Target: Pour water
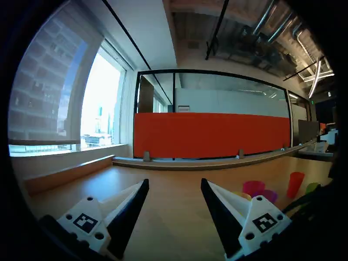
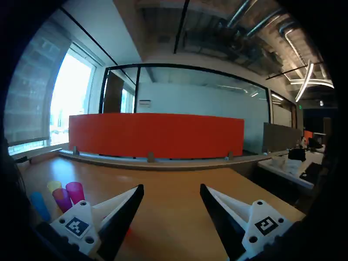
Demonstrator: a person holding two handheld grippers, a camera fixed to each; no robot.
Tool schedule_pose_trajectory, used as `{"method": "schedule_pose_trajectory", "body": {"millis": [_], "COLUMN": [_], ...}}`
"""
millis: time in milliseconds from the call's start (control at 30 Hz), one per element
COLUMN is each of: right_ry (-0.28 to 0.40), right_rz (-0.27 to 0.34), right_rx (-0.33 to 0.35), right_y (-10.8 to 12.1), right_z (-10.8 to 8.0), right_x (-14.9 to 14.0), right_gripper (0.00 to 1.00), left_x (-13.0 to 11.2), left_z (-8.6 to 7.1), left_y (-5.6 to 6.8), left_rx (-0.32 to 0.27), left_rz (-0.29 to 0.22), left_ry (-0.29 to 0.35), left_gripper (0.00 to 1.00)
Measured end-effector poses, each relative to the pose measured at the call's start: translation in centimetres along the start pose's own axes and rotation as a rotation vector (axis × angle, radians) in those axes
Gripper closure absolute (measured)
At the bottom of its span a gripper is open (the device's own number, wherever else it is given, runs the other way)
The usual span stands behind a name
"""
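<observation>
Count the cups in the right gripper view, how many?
4, all low on the left: yellow cup, pink cup, purple cup, blue cup farthest left. More may hide behind the tongs.

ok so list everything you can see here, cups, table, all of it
pink cup: 1, pink, on the table, in the cluster
purple cup: 1, purple, beside the pink cup
yellow cup: 1, yellow, same cluster
red cup: 1, red, right of the pink cup in the left gripper view
green cup: 1, green, beyond the red cup, partly hidden
blue cup: 1, blue, leftmost in the right gripper view
table: 1, light wood
partition: 1, orange, along the table's far edge
window: 1, bright, far left
left gripper: 1, white and black, open, empty
right gripper: 1, white and black, open, empty
</observation>
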State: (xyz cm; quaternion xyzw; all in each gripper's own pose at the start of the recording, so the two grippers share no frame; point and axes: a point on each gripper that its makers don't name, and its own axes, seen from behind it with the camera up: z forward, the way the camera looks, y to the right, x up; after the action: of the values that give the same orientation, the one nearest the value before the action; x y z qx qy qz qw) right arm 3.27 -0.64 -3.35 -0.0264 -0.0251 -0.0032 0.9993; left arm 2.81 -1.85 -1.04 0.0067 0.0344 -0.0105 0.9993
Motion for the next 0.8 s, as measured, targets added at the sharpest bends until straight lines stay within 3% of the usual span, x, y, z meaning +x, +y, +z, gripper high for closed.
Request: {"method": "schedule_pose_trajectory", "body": {"millis": [400,800], "right_ry": [0.000,0.003], "right_rz": [0.002,0.001], "right_rx": [0.003,0.005], "right_y": [0.0,-0.1], "right_z": [0.1,0.1], "right_x": [0.0,0.3], "right_gripper": [0.00,0.00], "left_x": [-0.3,-1.5], "left_z": [0.2,0.5], "left_y": [0.8,1.1], "left_rx": [0.006,0.009], "left_rz": [-0.022,-0.012], "left_ry": [0.001,-0.021], "left_gripper": [0.12,0.12]}}
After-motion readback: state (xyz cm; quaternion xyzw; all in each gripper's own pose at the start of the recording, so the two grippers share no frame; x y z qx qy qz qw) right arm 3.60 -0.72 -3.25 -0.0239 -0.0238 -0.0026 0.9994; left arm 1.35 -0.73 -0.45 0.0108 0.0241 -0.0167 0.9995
